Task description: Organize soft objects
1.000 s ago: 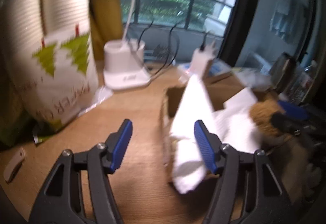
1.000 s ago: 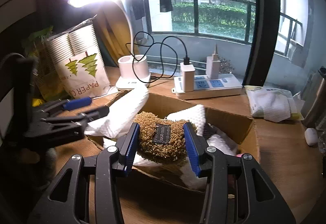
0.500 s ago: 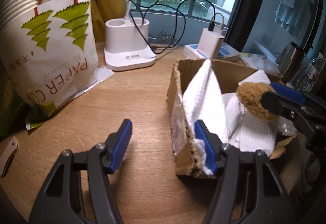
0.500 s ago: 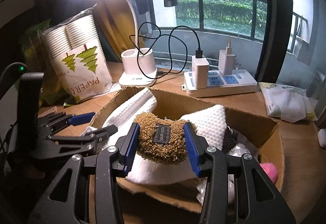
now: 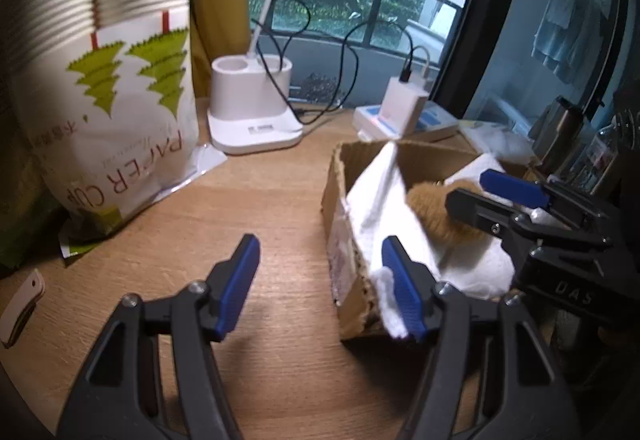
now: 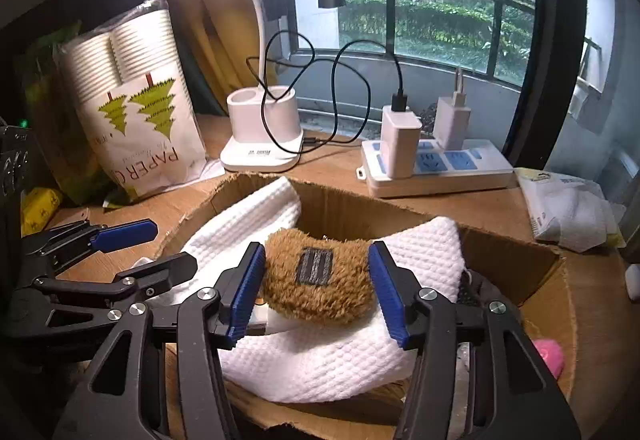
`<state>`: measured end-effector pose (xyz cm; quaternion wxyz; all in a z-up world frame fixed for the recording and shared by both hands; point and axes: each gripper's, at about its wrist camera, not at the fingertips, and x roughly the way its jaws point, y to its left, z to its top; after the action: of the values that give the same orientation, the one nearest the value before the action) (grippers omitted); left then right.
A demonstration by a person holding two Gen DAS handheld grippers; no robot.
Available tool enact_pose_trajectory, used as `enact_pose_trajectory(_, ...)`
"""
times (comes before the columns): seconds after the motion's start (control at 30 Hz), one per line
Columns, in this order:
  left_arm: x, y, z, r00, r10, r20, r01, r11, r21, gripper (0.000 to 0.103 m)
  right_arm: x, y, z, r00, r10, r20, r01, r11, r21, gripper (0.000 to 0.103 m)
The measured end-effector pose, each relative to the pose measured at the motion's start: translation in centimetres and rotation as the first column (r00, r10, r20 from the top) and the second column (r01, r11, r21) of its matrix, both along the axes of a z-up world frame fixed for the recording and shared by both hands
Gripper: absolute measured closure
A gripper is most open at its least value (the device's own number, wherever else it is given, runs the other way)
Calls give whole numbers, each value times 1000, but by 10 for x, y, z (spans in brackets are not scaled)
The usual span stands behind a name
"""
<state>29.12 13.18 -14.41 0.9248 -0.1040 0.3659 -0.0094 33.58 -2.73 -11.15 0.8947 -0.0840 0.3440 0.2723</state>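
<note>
White bag of stacked cups [image 6: 148, 136], green tree print: "PAPER C…" readable in right wrist view, letters tilted. Right gripper [image 5: 480, 196] body in left wrist view: embossed "DAS". Lamp base [image 6: 260, 154] label too small to read.

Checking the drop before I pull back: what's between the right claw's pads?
The brown plush pouch, resting on the white towel inside the cardboard box. The right claw has just been opening, pads off the plush. Right wrist view shows it.

Brown plush [image 6: 320, 288] bore a grey striped patch; the towel [image 6: 320, 364] was white, waffle-textured. Gripper pads [image 6: 250, 292] were blue on black arms. The cup bag [image 6: 152, 136] showed green trees; the box [image 6: 516, 272] was brown.
</note>
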Motion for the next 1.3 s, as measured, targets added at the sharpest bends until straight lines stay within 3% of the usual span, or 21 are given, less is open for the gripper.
enact_pose_trajectory(0.1,-6,-2,8,1000,-3,23,3,1000,0,38,-4,-4,9,1000,-9,16,9,1000,10,39)
enact_pose_trajectory(0.7,-70,-35,54,989,-36,144,36,999,6,26,-67,-44,41,996,-52,75,50,998,25,39)
enact_pose_trajectory(1.3,-137,-93,53,979,-113,169,110,993,31,24,-143,-106,34,989,-119,90,114,991,63,39)
